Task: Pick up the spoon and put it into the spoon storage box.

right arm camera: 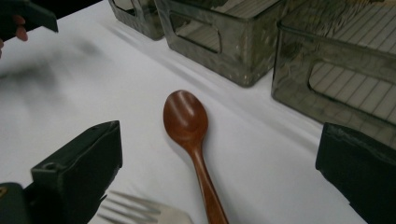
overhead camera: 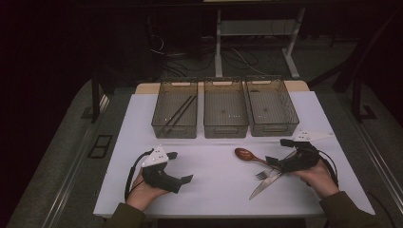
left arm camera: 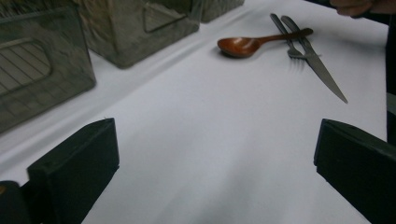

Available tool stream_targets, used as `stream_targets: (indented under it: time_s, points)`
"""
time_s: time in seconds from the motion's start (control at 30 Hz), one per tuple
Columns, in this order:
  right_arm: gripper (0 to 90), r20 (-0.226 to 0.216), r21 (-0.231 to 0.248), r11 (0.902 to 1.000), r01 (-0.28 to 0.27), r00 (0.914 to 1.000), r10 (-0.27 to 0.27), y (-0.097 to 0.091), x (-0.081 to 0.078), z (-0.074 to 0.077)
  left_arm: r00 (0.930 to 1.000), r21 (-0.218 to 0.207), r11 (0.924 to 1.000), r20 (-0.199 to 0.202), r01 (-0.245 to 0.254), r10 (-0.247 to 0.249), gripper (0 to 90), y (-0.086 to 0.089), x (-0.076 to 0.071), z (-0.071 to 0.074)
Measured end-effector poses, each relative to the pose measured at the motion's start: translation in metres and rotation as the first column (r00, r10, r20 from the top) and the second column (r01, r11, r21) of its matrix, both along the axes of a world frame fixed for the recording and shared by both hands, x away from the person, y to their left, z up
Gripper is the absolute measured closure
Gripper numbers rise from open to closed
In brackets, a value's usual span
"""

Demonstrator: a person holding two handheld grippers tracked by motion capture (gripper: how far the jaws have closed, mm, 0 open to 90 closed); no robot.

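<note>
Right hand-held gripper (right arm camera: 219, 177), jaws apart over the spoon (right arm camera: 189, 126), could snag the fork (right arm camera: 140, 212); left hand-held gripper (left arm camera: 215, 182) gapes empty

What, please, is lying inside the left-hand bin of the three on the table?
In the high view, a pair of dark chopsticks lies slanted across the floor of the left bin. Its tinted front wall hides the near floor strip, so anything small there cannot be seen.

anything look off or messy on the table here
Mostly tidy. The wooden spoon, fork and knife lie crossed in a loose heap by the right gripper rather than side by side. Nothing looks spilled or damaged; the three bins stand in a straight row.
</note>
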State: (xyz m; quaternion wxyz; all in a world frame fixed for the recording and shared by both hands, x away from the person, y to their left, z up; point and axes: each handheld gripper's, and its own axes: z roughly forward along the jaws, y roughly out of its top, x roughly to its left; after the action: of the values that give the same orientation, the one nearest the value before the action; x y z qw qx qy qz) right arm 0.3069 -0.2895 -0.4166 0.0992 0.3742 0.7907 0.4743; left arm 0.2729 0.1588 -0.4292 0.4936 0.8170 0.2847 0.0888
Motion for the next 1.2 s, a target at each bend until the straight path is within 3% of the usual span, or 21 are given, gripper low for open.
stream_targets:
  time_s: [0.1,0.3,1.1,1.2]
  points:
    - [0.0,0.013,0.000,1.0000,-0.006,0.9999,0.006,0.005,0.006,0.002,0.9996,0.001,1.0000,-0.028,0.003,-0.003,0.0,0.000,0.002,-0.001]
    - [0.0,0.020,-0.013,0.9996,-0.027,0.9994,0.027,0.016,0.014,0.003,1.0000,0.019,0.9998,-0.005,-0.003,0.003,0.0,0.001,0.001,0.000]
    - [0.0,0.012,-0.049,0.9963,-0.070,0.9974,0.071,0.061,0.046,0.003,0.9999,0.019,0.9997,0.003,0.016,-0.016,0.0,0.001,0.000,-0.001]
    - [5.7,-0.001,-0.053,0.9961,-0.071,0.9975,0.071,0.063,0.050,0.002,0.9998,0.023,0.9996,0.005,0.018,-0.018,0.0,0.001,-0.001,-0.001]
